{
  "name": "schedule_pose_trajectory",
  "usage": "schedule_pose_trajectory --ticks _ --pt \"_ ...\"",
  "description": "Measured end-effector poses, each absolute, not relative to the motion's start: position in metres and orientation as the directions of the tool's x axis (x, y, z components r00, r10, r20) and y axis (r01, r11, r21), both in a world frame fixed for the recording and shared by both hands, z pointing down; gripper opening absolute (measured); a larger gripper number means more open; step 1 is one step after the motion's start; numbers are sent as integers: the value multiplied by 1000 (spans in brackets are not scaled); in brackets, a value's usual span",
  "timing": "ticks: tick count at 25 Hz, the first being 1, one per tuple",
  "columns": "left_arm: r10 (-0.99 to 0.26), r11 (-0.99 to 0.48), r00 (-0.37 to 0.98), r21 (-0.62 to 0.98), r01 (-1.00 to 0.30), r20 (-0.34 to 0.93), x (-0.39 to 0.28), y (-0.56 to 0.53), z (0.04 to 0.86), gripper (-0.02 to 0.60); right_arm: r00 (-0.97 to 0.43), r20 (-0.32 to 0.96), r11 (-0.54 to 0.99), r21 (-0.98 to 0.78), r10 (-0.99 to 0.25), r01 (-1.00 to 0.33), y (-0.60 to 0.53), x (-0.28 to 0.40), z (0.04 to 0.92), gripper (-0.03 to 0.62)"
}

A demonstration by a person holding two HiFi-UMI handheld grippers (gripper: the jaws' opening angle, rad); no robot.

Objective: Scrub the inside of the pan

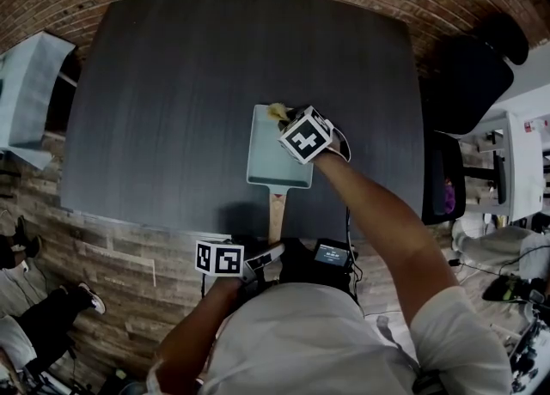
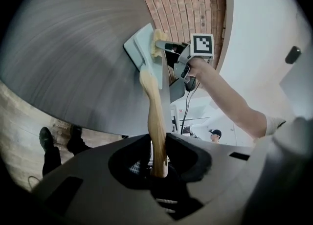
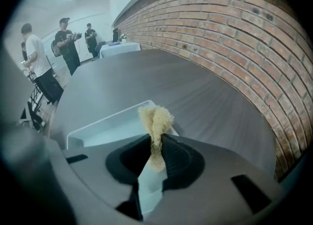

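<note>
The square pan (image 1: 273,161) sits by the near edge of the table (image 1: 172,84), its wooden handle (image 2: 155,116) clamped in the left tool (image 2: 157,146). The right tool (image 3: 155,143) pinches a yellow scrubber (image 3: 155,117) at the pan's far rim. This looks like the scrubbing step; the next move calls for pressing down and sweeping across the inside.

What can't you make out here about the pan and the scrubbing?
- Right gripper view: the right gripper's own body hides the pan's near floor and whether the scrubber touches it.
- Head view: the marker cube covers the pan's far right corner.
- Left gripper view: pan small and foreshortened, inside unreadable.
- Any dirt: too dim and small in every view.
</note>
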State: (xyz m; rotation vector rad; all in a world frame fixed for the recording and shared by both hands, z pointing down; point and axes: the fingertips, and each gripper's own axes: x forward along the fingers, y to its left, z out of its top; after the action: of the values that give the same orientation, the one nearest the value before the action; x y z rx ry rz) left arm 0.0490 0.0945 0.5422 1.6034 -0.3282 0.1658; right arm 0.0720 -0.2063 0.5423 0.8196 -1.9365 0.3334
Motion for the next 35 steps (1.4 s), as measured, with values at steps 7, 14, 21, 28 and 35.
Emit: schedule_pose_trajectory --ticks 7,14,21,28,35 --pt "-20 -109 942 935 -336 336 51 97 542 98 -260 892 754 125 -370 -645 -211 53 554 75" --pt "104 -238 915 903 -359 391 52 102 544 110 -257 904 802 139 -342 -581 -205 41 557 71" --pt "142 -287 903 890 -355 406 52 104 544 119 -260 915 852 145 -309 -503 -185 35 561 69" --pt "166 -307 900 888 -341 403 52 105 544 123 -253 927 884 140 -275 -446 -164 31 564 69" --pt "180 -317 898 888 -334 402 53 105 544 124 -236 942 929 149 -237 -339 -140 27 567 69"
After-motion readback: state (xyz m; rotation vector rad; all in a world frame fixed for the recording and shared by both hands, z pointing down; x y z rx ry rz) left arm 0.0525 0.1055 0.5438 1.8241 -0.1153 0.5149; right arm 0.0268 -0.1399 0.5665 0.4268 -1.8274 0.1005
